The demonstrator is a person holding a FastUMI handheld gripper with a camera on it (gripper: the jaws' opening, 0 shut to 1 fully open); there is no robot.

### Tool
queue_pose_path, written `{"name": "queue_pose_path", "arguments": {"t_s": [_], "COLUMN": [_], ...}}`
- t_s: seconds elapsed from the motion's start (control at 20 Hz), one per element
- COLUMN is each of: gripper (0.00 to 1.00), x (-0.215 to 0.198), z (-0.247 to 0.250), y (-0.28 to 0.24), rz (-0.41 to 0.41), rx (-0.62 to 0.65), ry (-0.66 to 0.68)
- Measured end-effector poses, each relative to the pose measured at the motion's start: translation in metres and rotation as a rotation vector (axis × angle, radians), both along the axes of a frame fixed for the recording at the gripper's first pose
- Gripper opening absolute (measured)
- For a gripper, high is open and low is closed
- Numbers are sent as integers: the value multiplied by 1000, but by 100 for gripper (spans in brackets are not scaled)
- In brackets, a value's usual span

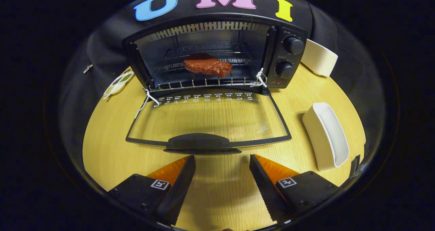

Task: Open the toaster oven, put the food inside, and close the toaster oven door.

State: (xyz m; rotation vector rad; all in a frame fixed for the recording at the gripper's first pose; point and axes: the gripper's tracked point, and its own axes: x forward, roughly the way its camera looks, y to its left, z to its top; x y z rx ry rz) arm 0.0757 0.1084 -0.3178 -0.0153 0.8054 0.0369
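The wooden table carries all items. The toaster oven stands at its far side against the booth wall, with two control knobs on its right panel. The oven door is fully lowered, lying flat on the table toward the gripper, glass pane up; its dark handle sits just ahead of the fingertips. White string ties hang at both hinge corners. A wire rack spans the cavity, and the food, a reddish-brown slab of meat, rests on it at centre. A long white tray lies on the table right of the door, well apart from it. A second white container stands just beside the oven's right side. A small dish of seasonings lies left of the oven. The gripper hovers over bare table just short of the handle, fingers spread wide and holding nothing.
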Motion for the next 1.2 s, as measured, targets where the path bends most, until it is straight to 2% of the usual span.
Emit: {"name": "queue_pose_path", "arguments": {"t_s": [0.3,0.65,0.95,1.2], "gripper": [99,98,96,96], "x": [6,4,-2,17], "z": [-2,30,69,114], "y": [-1,0,3,7], "rz": [22,127,136,116], "rx": [-19,-98,5,68], "ry": [-6,-109,-201,-311]}}
